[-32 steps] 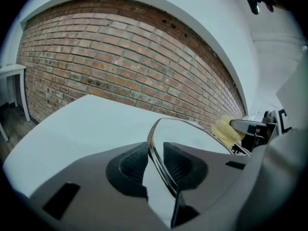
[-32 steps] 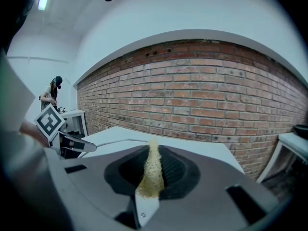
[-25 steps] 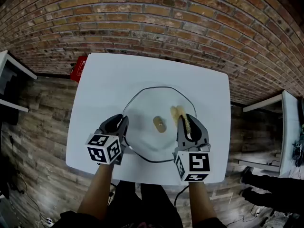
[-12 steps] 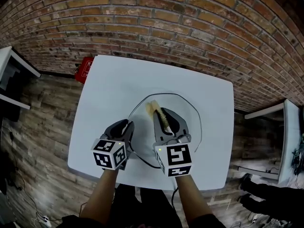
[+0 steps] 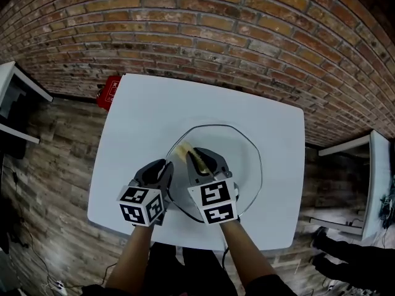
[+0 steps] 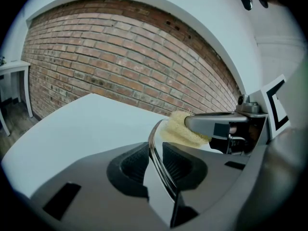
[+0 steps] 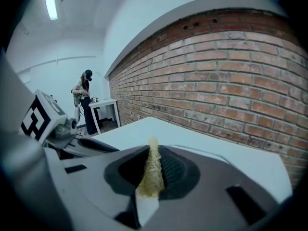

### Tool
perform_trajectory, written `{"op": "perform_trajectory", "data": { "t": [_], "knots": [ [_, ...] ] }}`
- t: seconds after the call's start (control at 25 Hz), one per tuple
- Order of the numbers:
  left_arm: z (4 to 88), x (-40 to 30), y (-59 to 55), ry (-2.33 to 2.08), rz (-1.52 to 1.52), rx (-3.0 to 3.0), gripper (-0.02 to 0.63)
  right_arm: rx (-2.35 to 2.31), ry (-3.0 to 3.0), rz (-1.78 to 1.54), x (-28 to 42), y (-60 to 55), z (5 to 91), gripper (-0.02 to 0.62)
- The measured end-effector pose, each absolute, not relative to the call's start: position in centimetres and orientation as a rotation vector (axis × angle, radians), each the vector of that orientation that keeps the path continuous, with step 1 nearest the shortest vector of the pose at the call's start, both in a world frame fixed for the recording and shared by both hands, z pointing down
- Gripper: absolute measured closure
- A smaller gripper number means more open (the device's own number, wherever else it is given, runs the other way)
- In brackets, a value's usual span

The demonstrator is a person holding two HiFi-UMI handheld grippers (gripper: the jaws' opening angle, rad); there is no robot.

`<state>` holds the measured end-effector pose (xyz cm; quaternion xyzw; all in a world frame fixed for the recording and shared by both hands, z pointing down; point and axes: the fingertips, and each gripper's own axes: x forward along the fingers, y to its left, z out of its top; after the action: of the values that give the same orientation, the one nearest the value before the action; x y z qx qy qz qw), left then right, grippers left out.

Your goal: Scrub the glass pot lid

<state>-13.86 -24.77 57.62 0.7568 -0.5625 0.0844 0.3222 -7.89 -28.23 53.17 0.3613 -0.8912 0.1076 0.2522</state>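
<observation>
Left tool (image 5: 162, 167) sits at the near left edge of the glass lid (image 5: 242, 165), its jaws closed on the lid's thin metal rim, which runs up between the ribbed pads in the left gripper view. That lid rests about the middle of the white surface (image 5: 142, 103), its dark rim drawing a wide ring. Just beside the left tool, the right tool (image 5: 202, 161) reaches over the left part of the lid, its jaws pinched on a yellow sponge (image 5: 182, 149) squeezed flat between the pads. One end of the sponge sticks out past the jaw tips, at the glass close to the lid's far left rim. Beyond the surface stands a brick wall (image 5: 216, 17)
</observation>
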Motion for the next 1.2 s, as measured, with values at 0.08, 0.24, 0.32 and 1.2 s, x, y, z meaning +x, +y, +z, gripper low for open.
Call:
{"op": "perform_trajectory", "data": {
  "t": [0.08, 0.24, 0.32, 1.2],
  "knots": [
    [57.6, -13.9, -24.8, -1.48, 0.219, 1.984, 0.512, 0.993, -2.394, 0.296, -7.2, -28.6, 53.7, 0.537],
    [57.6, -14.0, -24.8, -1.488, 0.219, 1.979, 0.514, 1.044, -2.315, 0.308, -4.8, -29.6, 54.8, 0.537],
    [57.6, -14.0, -24.8, -1.488, 0.219, 1.979, 0.514, 1.095, -2.261, 0.31, -2.9, -30.2, 55.2, 0.537],
    [57.6, -13.8, -24.6, -1.482, 0.217, 1.981, 0.514, 0.969, -2.384, 0.386, -5.7, -25.4, 51.9, 0.537]
  ]
}}
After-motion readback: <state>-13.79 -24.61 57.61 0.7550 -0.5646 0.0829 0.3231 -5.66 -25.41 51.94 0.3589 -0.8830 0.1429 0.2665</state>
